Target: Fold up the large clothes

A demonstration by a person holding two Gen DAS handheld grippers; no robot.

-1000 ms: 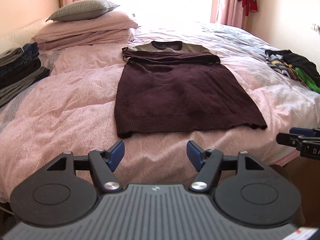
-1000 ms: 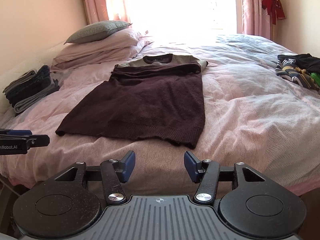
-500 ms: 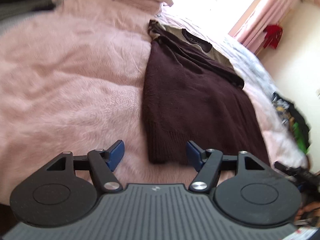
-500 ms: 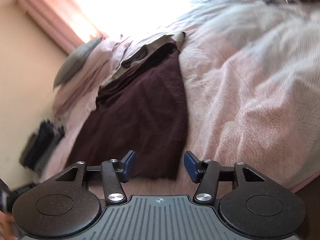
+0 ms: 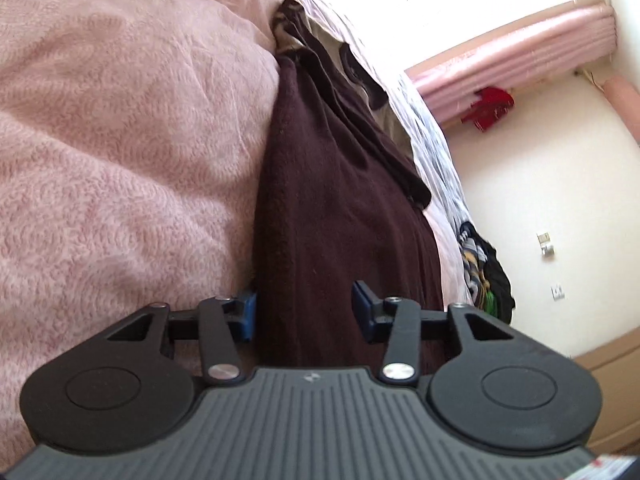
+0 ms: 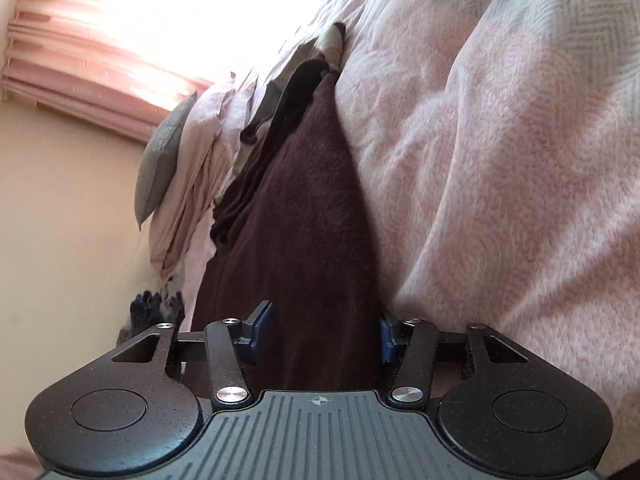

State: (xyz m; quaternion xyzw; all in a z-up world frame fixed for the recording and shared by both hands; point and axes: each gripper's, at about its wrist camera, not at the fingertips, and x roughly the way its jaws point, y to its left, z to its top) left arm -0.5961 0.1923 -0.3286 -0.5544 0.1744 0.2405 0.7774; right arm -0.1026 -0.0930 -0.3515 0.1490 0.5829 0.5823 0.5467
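A dark maroon sweater (image 5: 332,208) lies flat on the pink bedspread (image 5: 120,152), its sleeves folded across the chest and its collar towards the window. In the left wrist view my left gripper (image 5: 305,312) is open, tilted, its blue pads either side of the sweater's near left hem corner. The right wrist view shows the same sweater (image 6: 312,224) with my right gripper (image 6: 322,332) open and straddling the near right hem corner. Neither pair of pads has closed on the fabric.
Pillows (image 6: 176,168) are stacked at the head of the bed by the pink curtains (image 6: 80,72). A heap of dark and striped clothes (image 5: 484,268) lies at the bed's right edge, a red item (image 5: 488,108) hangs by the window, and folded dark clothes (image 6: 152,312) sit at left.
Both grippers have dropped from above the foot of the bed down to the sweater's hem corners and rolled sideways. Their jaws have stayed open.
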